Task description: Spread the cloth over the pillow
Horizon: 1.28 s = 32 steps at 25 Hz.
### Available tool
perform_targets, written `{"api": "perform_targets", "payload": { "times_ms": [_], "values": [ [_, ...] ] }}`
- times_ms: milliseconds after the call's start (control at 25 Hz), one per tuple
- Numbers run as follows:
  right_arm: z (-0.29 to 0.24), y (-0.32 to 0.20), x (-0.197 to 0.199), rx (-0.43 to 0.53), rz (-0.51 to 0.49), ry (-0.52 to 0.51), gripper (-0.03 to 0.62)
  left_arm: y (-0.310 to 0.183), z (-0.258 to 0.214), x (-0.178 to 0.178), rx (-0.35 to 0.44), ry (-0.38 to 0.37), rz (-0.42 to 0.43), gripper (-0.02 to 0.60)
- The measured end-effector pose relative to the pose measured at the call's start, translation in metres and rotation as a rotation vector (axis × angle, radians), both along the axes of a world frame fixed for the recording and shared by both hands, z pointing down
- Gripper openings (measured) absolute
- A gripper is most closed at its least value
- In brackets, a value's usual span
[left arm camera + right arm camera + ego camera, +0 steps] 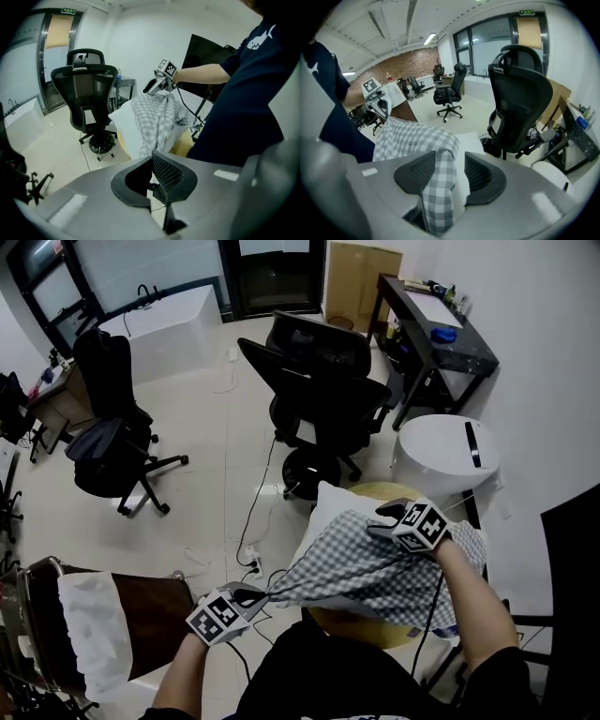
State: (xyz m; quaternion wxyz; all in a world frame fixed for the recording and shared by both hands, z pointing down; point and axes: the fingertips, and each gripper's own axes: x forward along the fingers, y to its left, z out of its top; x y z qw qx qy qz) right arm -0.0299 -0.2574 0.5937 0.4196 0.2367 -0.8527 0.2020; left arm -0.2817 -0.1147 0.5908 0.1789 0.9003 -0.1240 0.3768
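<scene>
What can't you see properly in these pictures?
Pillow: head view, mostly under the checked cloth.
Round yellow top beneath: head view, covered by pillow and cloth.
Small things on the black desk: head view, too small to name.
Cloth corner in the left gripper: left gripper view, hidden behind its fingers.

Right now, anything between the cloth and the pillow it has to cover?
Nothing visible does. The checked cloth lies partly on the white pillow, stretched between the left gripper and the right gripper, and the jaws of both grip it.
</scene>
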Motion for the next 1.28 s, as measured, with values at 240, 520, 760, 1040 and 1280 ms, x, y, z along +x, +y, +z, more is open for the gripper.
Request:
{"api": "perform_targets", "payload": {
  "times_ms": [240, 520, 760, 1040, 1280],
  "values": [
    [0.011, 0.009, -0.003, -0.006, -0.016, 0.057, 0.029, 0.000, 0.011, 0.009, -0.031, 0.004, 0.019, 0.000],
    [-0.059, 0.029, -0.028, 0.224, -0.116, 0.073, 0.020, -0.043, 0.002, -0.022, 0.074, -0.103, -0.049, 0.038],
    [-0.113, 0.078, -0.063, 0.397, -0.236, 0.069, 0.020, -0.072, -0.067, 0.024, 0.241, 0.048, 0.007, 0.067],
    [-0.103, 0.131, -0.091, 0.476, -0.338, 0.107, 0.020, -0.064, -0.101, 0.120, 0.099, 0.353, 0.111, 0.219],
    [-0.087, 0.159, -0.097, 0.524, -0.439, 0.142, 0.020, -0.047, -0.093, 0.136, -0.261, 0.498, 0.068, 0.218]
  ]
}}
